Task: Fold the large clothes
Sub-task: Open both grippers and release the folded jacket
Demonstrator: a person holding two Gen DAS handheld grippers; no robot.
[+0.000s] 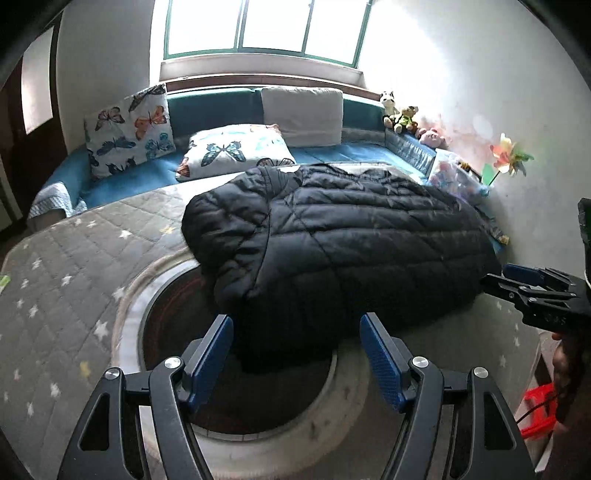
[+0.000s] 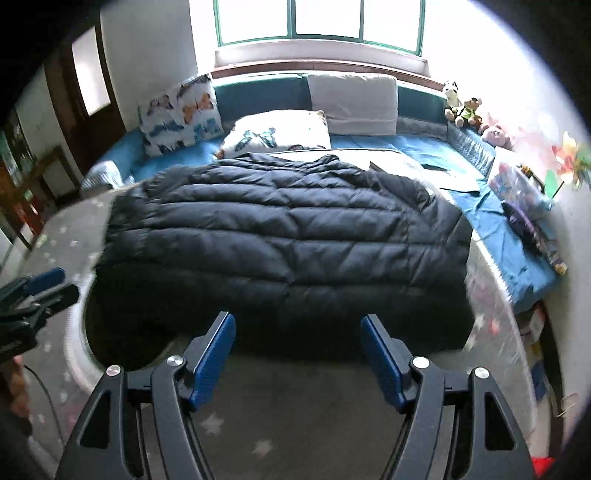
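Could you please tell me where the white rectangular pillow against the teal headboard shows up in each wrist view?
Left wrist view: the white pillow sits upper centre, below the window, behind the black puffer jacket.
Right wrist view: the white pillow sits upper centre, slightly right, beyond the jacket.
Shared landmark: the green-framed window directly above it.

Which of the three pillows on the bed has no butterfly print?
The plain white pillow, leaning against the teal backrest under the window. The other two pillows show coloured butterflies.
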